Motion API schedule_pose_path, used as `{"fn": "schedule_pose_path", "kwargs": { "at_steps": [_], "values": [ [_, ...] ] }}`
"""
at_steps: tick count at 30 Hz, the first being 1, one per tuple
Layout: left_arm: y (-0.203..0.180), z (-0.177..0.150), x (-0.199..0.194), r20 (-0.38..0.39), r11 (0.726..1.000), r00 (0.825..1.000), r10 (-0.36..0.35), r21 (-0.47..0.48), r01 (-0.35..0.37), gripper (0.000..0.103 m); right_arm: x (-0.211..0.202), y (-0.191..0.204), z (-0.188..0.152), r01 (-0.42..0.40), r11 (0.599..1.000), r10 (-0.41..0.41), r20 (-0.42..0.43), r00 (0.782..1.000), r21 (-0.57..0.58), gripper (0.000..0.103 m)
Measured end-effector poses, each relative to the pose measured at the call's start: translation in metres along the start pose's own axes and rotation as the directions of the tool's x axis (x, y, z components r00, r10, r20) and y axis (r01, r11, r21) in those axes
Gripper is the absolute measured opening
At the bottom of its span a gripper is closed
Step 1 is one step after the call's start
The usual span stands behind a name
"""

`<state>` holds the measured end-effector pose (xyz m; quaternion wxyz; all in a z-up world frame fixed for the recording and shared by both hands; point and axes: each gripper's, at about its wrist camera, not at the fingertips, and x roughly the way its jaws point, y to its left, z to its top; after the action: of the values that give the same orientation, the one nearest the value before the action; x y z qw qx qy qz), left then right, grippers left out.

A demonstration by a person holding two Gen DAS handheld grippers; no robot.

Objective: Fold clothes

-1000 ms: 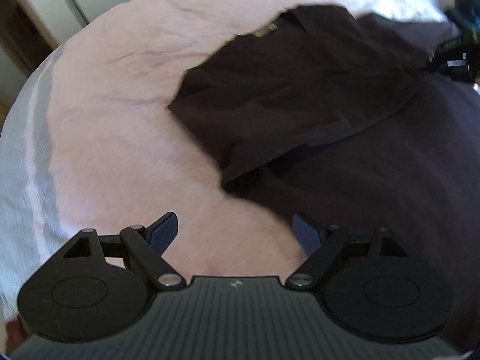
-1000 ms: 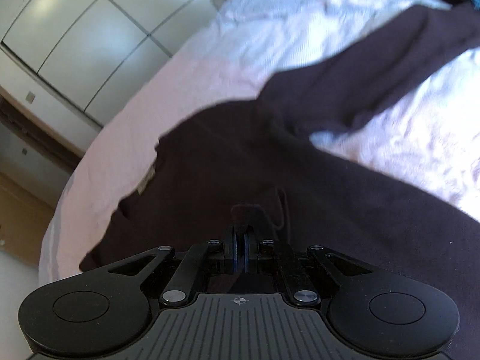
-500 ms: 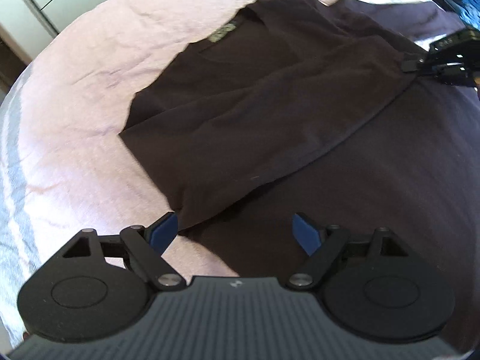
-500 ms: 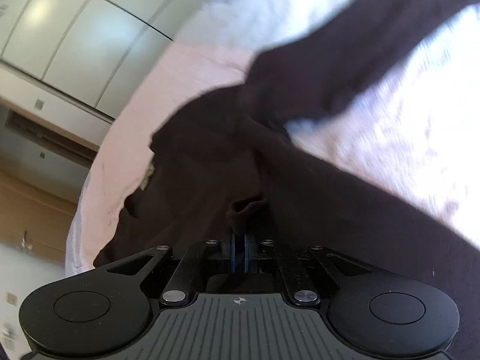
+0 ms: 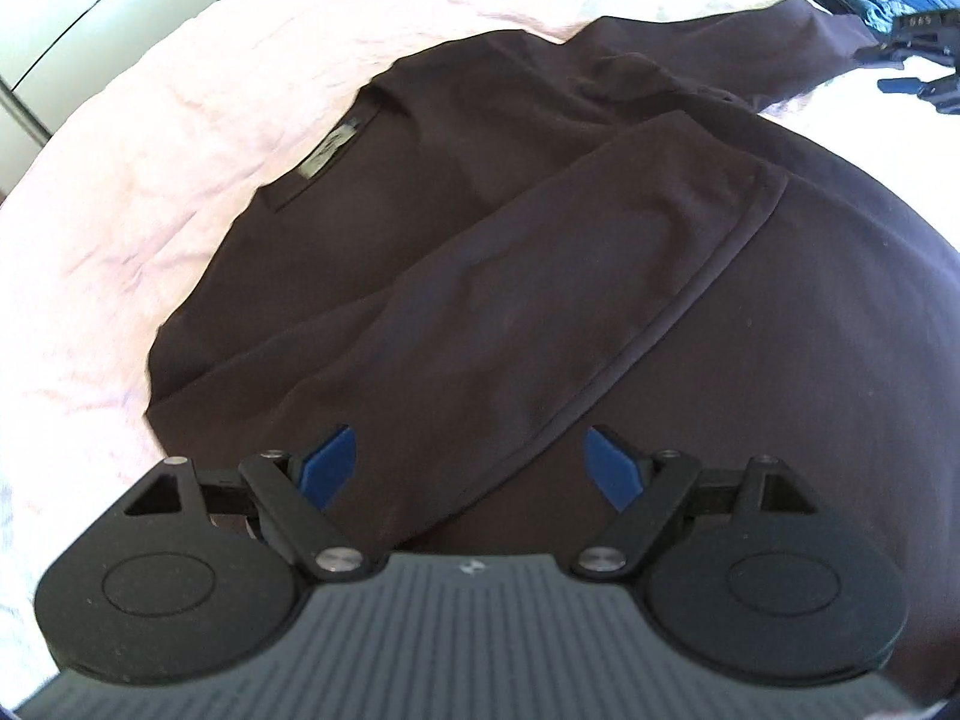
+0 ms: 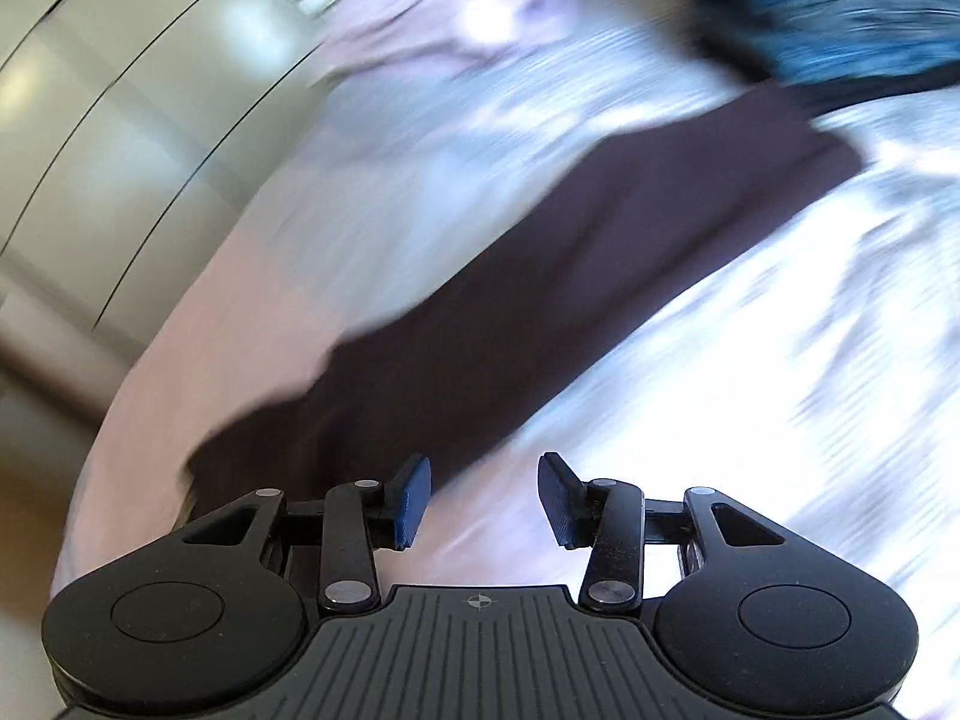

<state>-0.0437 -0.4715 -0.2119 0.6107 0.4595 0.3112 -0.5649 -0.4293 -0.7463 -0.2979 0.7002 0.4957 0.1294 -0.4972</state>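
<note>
1. On the pink bedsheet (image 5: 120, 192) we've got the dark long-sleeve top (image 5: 780, 390) lying spread out, neck label (image 5: 327, 150) facing up, one sleeve (image 5: 540, 312) laid diagonally across the chest.
2. Other sleeve (image 6: 570, 276) sticks straight out over the sheet, toward a blue bundle (image 6: 840, 6) at the far edge.
3. Our left gripper (image 5: 474, 462) hovers over the folded-in sleeve, jaws wide apart, nothing in them.
4. Our right gripper (image 6: 483, 498) is parted and empty too, near the base of the stretched-out sleeve; that view is pretty blurry.
5. Our guess: we're mid sleeve-folding. Next up is pinching the outstretched sleeve near the cuff and carrying it across the body, flat, no bunching.
</note>
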Motion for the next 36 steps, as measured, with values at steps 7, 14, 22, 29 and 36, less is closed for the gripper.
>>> {"fn": "schedule_pose_path", "kwargs": {
  "at_steps": [7, 14, 22, 29, 36],
  "values": [
    [-0.020, 0.029, 0.019, -0.020, 1.000, 1.000, 0.003, 0.023, -0.003, 0.081, 0.008, -0.098, 0.068, 0.057, 0.967, -0.096, 0.147, 0.985, 0.247, 0.044],
    [-0.044, 0.050, 0.034, -0.034, 0.997, 0.999, -0.016, 0.076, 0.018, 0.081, 0.018, -0.150, 0.092, -0.031, 0.905, -0.062, 0.204, 0.977, 0.424, 0.044],
    [-0.045, 0.047, 0.021, -0.019, 0.997, 1.000, -0.011, 0.081, 0.012, 0.081, 0.000, -0.124, 0.115, -0.028, 0.944, -0.048, 0.223, 0.974, 0.328, 0.011],
    [-0.008, 0.014, -0.007, 0.004, 0.999, 0.999, 0.033, -0.003, -0.033, 0.081, -0.036, 0.067, 0.095, -0.167, 0.948, 0.224, 0.195, 0.955, -0.271, 0.009],
    [0.040, -0.051, -0.035, -0.007, 0.991, 0.997, 0.078, -0.109, -0.078, 0.081, -0.068, 0.254, -0.109, -0.581, 0.459, 0.582, -0.267, 0.769, -0.673, 0.009]
  ]
}}
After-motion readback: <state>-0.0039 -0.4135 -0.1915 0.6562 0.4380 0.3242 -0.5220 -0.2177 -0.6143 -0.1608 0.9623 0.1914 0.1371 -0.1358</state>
